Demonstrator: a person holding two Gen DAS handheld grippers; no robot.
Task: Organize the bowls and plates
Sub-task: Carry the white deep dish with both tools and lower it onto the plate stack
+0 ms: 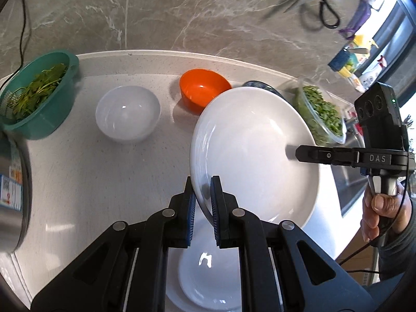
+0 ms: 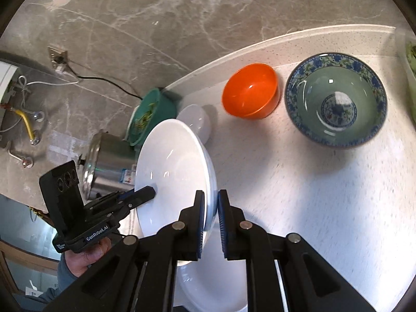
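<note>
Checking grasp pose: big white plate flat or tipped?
Tipped. The plate stands steeply on edge, rim pinched by the left tool and right tool, above another plate lying flat.

Grey marble wall [image 2: 182, 26] with white veining behind a white speckled desk [image 2: 325, 195] with raised back edge. Wall socket [image 2: 58, 58], black cable plugged in. Bright daylight from window [image 1: 390, 7].

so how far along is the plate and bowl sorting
Early on. Done: one white plate lies flat at the near edge of the counter. In hand: both grippers, left and right, clamp a second white plate tilted above it. Left: the white bowl, orange bowl and patterned bowl stand apart, unstacked.
</note>
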